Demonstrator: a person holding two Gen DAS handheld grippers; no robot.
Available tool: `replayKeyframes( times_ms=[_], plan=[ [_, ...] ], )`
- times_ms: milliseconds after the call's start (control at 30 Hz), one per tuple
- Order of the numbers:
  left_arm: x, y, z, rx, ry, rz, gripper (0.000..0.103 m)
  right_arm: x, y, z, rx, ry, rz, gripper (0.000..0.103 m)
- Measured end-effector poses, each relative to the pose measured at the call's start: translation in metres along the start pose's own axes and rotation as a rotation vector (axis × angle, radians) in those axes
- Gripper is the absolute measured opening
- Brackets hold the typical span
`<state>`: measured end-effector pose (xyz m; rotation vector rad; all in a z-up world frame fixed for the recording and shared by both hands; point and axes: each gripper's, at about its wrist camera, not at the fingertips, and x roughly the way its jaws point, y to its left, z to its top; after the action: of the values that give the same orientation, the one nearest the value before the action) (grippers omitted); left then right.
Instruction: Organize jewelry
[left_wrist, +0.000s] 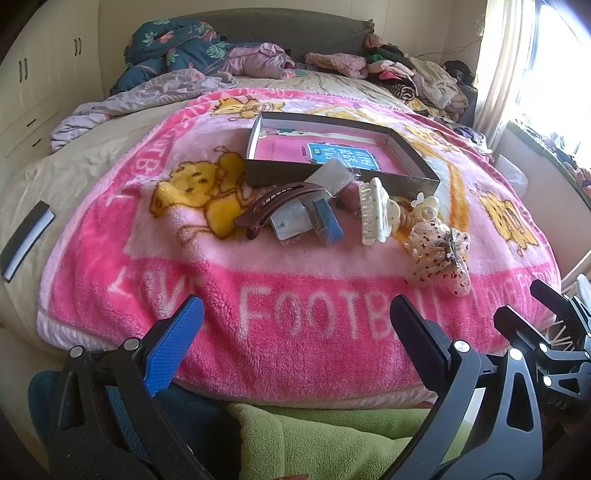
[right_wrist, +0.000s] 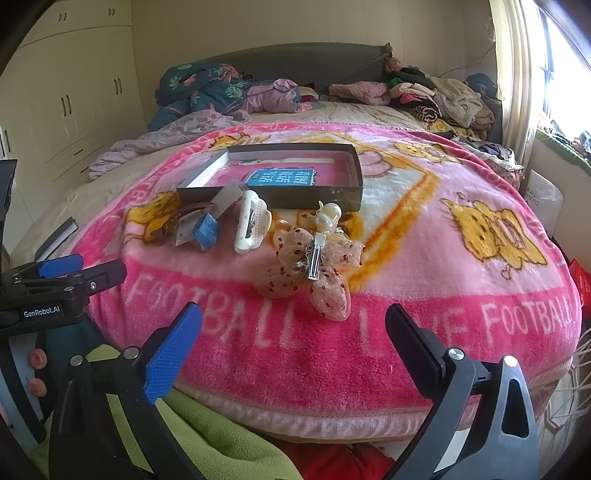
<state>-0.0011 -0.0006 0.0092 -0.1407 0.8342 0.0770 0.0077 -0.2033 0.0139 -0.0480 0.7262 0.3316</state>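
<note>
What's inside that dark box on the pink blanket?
The dark box holds a pink book with a blue label, lying flat. No hair clips show inside. The near wall hides the book's front edge and whatever sits under the book.

Strong daylight comes from the window (left_wrist: 554, 74) on the right and it is overexposed; fisheye bends the edges; corners are dark; centre is sharp.

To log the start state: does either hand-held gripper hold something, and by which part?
Nothing is held: left hand-held gripper and right hand-held gripper are both open.
</note>
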Motion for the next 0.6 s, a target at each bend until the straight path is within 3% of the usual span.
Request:
replayKeyframes(
  times_ms=[600],
  plan=[
    [-0.0003, -0.0003, 0.001, 0.001, -0.004, 0.0, 0.093, -0.0003, 0.0, -0.0002, 0.0, 0.0, -0.001, 0.097]
  ],
)
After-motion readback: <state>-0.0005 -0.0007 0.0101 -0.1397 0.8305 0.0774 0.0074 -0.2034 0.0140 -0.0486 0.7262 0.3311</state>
